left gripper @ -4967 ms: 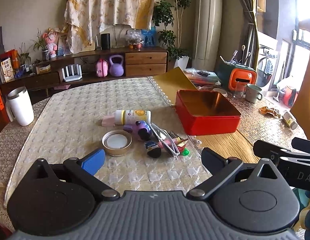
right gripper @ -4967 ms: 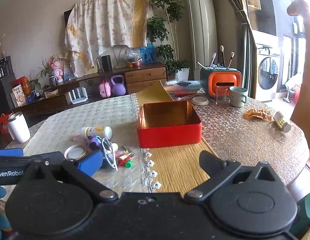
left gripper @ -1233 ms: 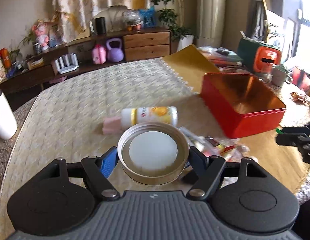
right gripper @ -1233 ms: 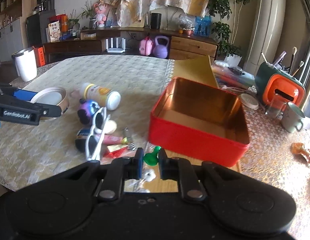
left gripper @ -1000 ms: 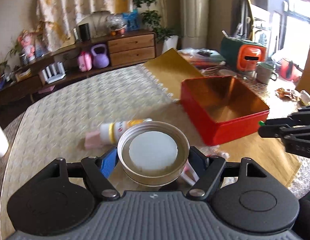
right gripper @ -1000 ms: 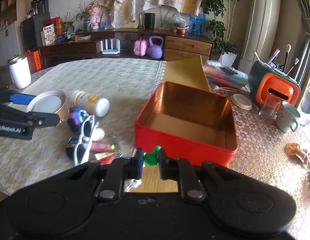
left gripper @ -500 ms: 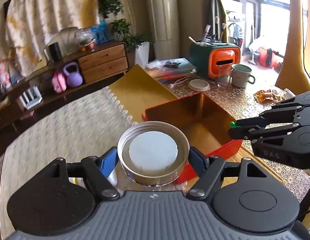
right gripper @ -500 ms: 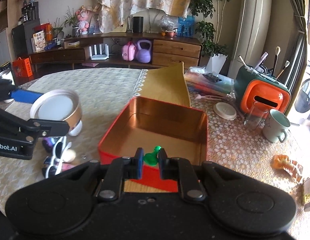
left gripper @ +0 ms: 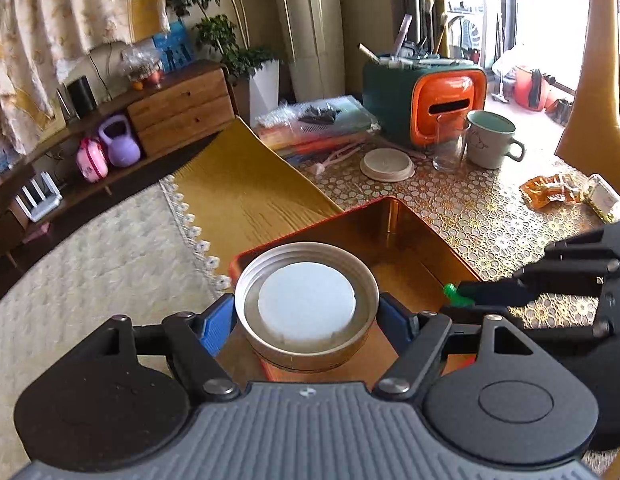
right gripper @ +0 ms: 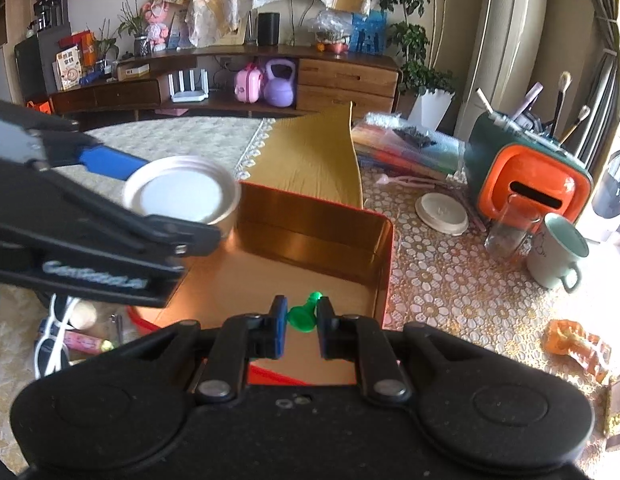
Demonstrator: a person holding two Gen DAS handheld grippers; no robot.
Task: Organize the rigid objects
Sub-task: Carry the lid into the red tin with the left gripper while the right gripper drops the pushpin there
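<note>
My left gripper (left gripper: 306,316) is shut on a round metal jar lid (left gripper: 306,305) with a white liner and holds it above the near left corner of the open red tin box (left gripper: 413,236). The lid also shows in the right wrist view (right gripper: 182,196). My right gripper (right gripper: 302,316) is shut on a small green plastic piece (right gripper: 304,314) and holds it over the near side of the red tin (right gripper: 383,264). In the left wrist view the right gripper (left gripper: 465,294) reaches in from the right with the green piece (left gripper: 451,293). The tin holds nothing.
White sunglasses (right gripper: 54,340) and a pink tube (right gripper: 86,343) lie on the cream cloth left of the tin. Beyond the tin stand an orange-and-green holder (left gripper: 425,92), a glass (left gripper: 447,148), a mug (left gripper: 489,140) and a round coaster (left gripper: 385,164).
Both grippers have moved forward with their objects and now hang over the red tin. The lid is over the tin's near left corner, the green piece over its near side.
</note>
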